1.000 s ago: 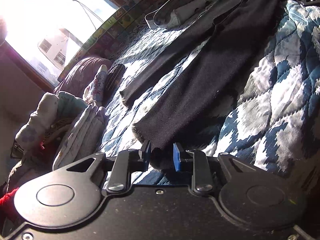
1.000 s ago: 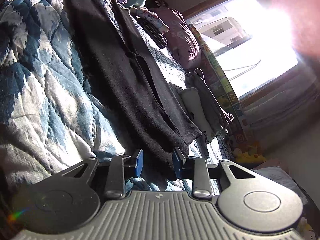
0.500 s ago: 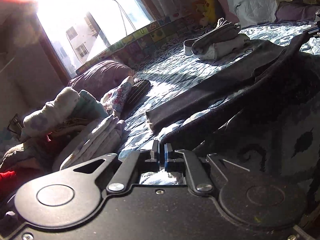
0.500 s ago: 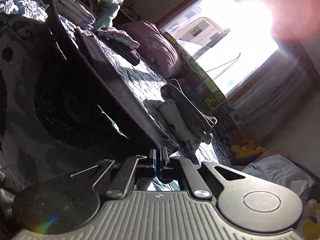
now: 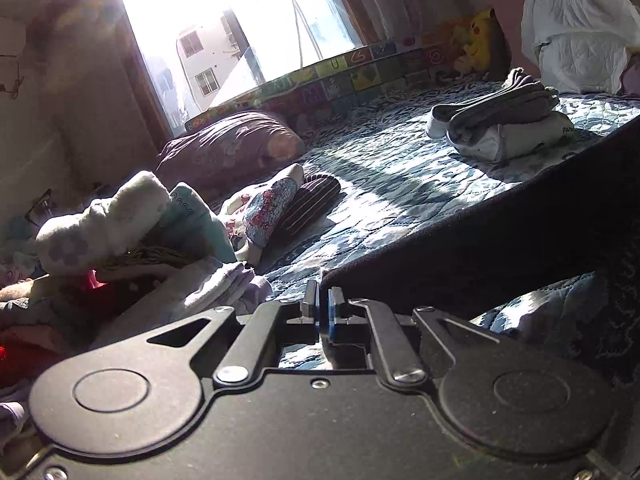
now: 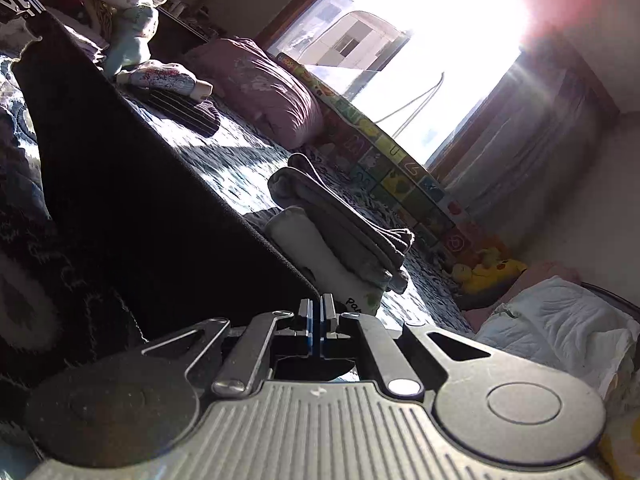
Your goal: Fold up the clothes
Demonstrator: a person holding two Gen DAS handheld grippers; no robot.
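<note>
A pair of black trousers [image 5: 500, 236] is stretched taut above the blue patterned quilt [image 5: 400, 172]. My left gripper [image 5: 323, 308] is shut on one end of the trousers, the dark cloth running away to the right. In the right wrist view the same black trousers [image 6: 132, 184] rise as a dark sheet to the upper left, and my right gripper [image 6: 319, 314] is shut on their near edge. The left gripper [image 6: 20, 2] shows small at the far top left of that view, holding the other end.
A folded stack of grey and white clothes [image 5: 500, 120] lies on the quilt near the window. A heap of unfolded laundry [image 5: 120, 232] and a purple pillow [image 5: 228, 148] sit at the left. A white bag [image 5: 576, 28] and a yellow plush toy [image 5: 478, 40] are by the wall.
Both grippers closed on the trousers' ends and lifted them off the quilt; the cloth went from lying flat to hanging stretched between the two grippers.
</note>
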